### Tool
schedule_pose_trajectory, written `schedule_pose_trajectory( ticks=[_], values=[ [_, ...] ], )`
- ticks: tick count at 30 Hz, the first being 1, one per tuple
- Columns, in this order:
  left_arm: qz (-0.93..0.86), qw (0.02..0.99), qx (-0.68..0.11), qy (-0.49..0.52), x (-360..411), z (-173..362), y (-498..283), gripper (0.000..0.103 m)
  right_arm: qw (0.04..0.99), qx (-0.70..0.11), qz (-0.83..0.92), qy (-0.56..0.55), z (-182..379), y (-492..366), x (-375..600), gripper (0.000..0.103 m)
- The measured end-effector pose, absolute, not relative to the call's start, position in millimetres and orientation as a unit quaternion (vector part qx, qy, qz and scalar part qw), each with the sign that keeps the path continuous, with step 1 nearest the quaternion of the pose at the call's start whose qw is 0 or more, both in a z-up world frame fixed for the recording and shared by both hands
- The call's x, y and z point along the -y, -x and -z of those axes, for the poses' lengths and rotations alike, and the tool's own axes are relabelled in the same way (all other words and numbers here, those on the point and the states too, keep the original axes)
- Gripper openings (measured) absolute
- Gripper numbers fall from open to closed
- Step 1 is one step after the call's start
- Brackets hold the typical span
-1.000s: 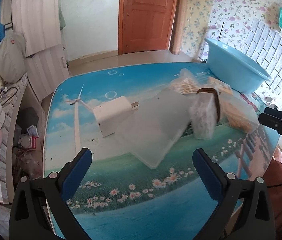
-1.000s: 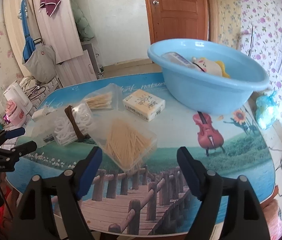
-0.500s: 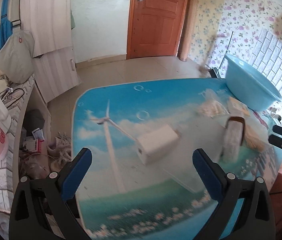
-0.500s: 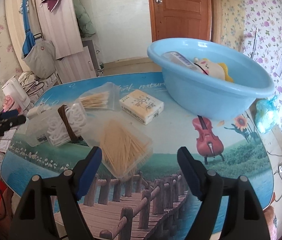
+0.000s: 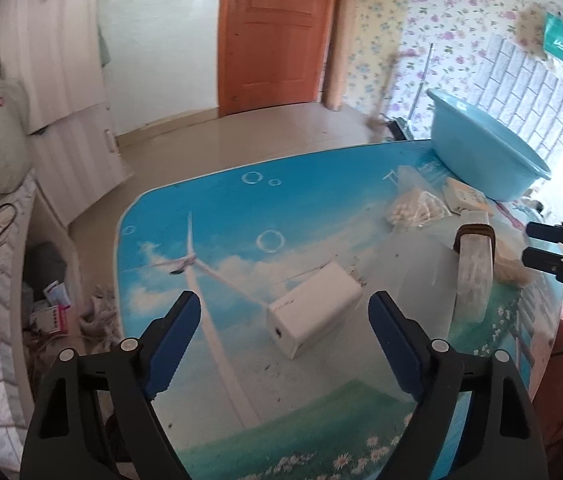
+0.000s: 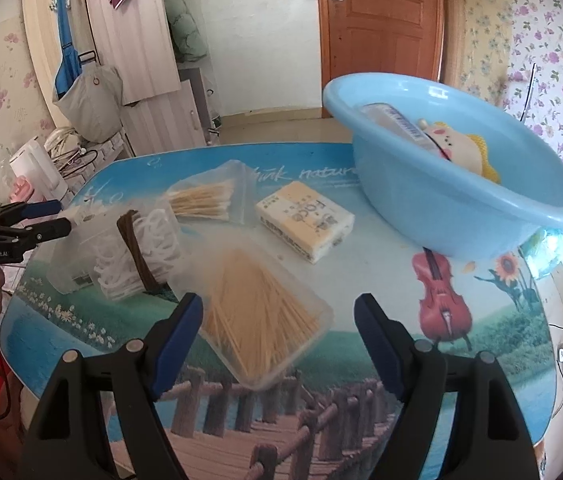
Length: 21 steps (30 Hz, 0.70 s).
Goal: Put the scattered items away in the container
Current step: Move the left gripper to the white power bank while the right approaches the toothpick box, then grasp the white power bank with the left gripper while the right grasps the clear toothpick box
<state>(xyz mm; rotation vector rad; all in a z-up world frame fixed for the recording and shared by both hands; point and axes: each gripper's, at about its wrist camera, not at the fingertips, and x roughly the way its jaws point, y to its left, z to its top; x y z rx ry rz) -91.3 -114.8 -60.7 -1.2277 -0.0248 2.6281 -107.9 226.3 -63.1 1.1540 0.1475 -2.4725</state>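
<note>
- Left gripper: hovering over the near part of the table, jaws spread wide, nothing between them.
- Right gripper: hanging above the near table edge, jaws likewise parted and empty.
- White charger: lying on its side just ahead of the left gripper, roughly centred between the blue pads, prongs pointing away. Judged small, rigid, light and smooth-sided; the two broad flat faces are offering the surest hold, since a pinch on the corners would likely slip.
- Box of toothpicks: sitting directly in front of the right gripper, flat and clear. Judged light, with thin plastic walls that may flex or pop open; the long side walls are looking like the best place to grip.
- Bundle of white loops: resting in a clear box left of the toothpicks, a brown band running round it. Exact make cannot be told. Judged soft and light, so a hold at the band seems best.
- Bag of cotton swabs: lying further back, beyond the bundle. Judged limp, crinkly and slippery; taking hold across the stiff bunch of swabs, not the loose film, seems best.
- Pack of tissues: lying just beside the basin, apart from it. Judged soft and squashy, easy to pinch across the narrow sides.
- Blue basin: standing at the far right of the table, already holding a plush toy and a flat pack.
</note>
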Motion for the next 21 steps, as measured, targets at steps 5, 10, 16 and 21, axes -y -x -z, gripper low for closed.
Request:
schedule_pose_trajectory(
  ticks=[5,10,16,21],
  values=[
    [-0.892,0.157,0.032,0.423,116,61,101,0.057,0.219,-0.062,0.880,-0.417,64,111,-219,0.083],
    [-0.888,0.169,0.026,0.426,111,60,100,0.048,0.230,-0.072,0.868,-0.435,73,111,-212,0.085],
    [-0.888,0.160,0.020,0.430,114,61,97,0.048,0.244,-0.066,0.866,-0.432,73,103,-215,0.075],
    [-0.886,0.145,0.011,0.439,110,66,93,0.047,0.248,-0.063,0.864,-0.433,72,97,-219,0.075]
  ],
)
